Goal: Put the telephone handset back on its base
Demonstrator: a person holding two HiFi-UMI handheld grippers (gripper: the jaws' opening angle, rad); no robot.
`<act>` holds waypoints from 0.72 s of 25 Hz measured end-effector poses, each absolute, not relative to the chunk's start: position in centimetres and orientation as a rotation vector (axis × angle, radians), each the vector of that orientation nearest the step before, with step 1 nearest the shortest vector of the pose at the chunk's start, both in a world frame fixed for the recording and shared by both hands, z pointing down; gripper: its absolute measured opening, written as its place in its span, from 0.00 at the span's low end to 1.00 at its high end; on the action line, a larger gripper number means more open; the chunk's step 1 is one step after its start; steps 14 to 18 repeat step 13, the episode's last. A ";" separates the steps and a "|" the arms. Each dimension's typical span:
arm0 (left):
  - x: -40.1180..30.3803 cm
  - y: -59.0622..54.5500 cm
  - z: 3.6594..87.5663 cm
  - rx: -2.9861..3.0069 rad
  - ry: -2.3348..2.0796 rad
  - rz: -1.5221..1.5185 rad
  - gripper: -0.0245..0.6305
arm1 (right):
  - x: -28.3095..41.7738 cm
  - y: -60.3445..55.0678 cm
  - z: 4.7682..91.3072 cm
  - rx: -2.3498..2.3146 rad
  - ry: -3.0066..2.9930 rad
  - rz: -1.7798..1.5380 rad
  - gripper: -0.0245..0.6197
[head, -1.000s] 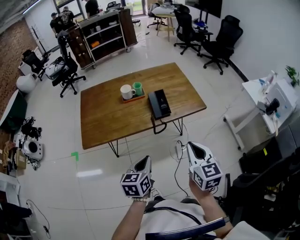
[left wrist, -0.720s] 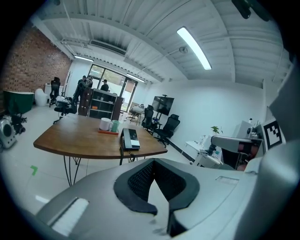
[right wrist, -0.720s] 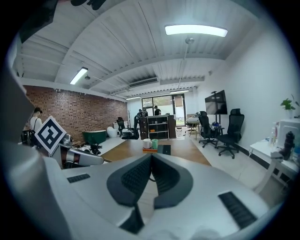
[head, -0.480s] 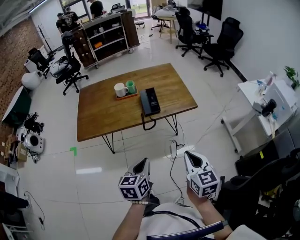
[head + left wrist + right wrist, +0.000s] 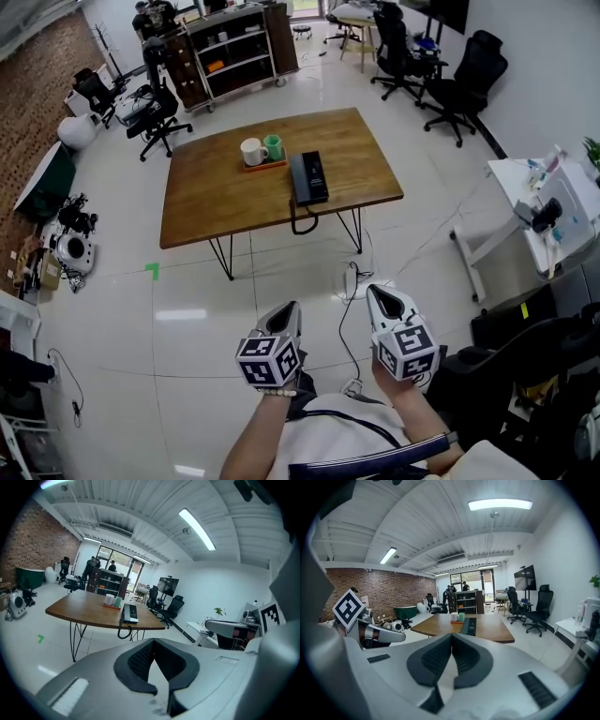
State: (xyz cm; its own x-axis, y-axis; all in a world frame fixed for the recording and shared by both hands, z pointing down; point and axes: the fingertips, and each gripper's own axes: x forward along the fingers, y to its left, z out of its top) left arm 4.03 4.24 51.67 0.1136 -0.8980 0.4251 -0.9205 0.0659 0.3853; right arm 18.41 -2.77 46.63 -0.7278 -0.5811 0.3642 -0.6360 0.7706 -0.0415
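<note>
I hold both grippers low in front of my body, side by side and pointing forward and slightly down. The left gripper (image 5: 289, 311) has its jaws together on nothing, and so does the right gripper (image 5: 379, 294). The telephone (image 5: 308, 177) lies well away on the wooden table (image 5: 216, 202), by its near edge and right of a white mug (image 5: 252, 152) and a green cup (image 5: 274, 147); its cord (image 5: 302, 225) loops below the edge, and I cannot tell handset from base. Against a second ago, table and telephone sit higher in the head view and the grippers lower, jaws unchanged.
</note>
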 end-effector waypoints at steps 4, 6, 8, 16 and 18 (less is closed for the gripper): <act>4.1 4.6 51.6 1.807 -1.775 0.044 0.04 | 18.2 -2.7 46.5 0.917 -2.644 0.228 0.05; 3.8 4.8 51.5 1.804 -1.776 0.042 0.04 | 17.8 -2.6 46.3 0.911 -2.649 0.223 0.05; 3.5 5.0 51.4 1.801 -1.776 0.038 0.04 | 17.4 -2.4 45.9 0.909 -2.652 0.219 0.05; 3.3 4.9 51.5 1.804 -1.779 0.040 0.04 | 17.4 -2.6 45.9 0.914 -2.654 0.218 0.05; 3.3 4.9 51.5 1.804 -1.779 0.040 0.04 | 17.4 -2.6 45.9 0.914 -2.654 0.218 0.05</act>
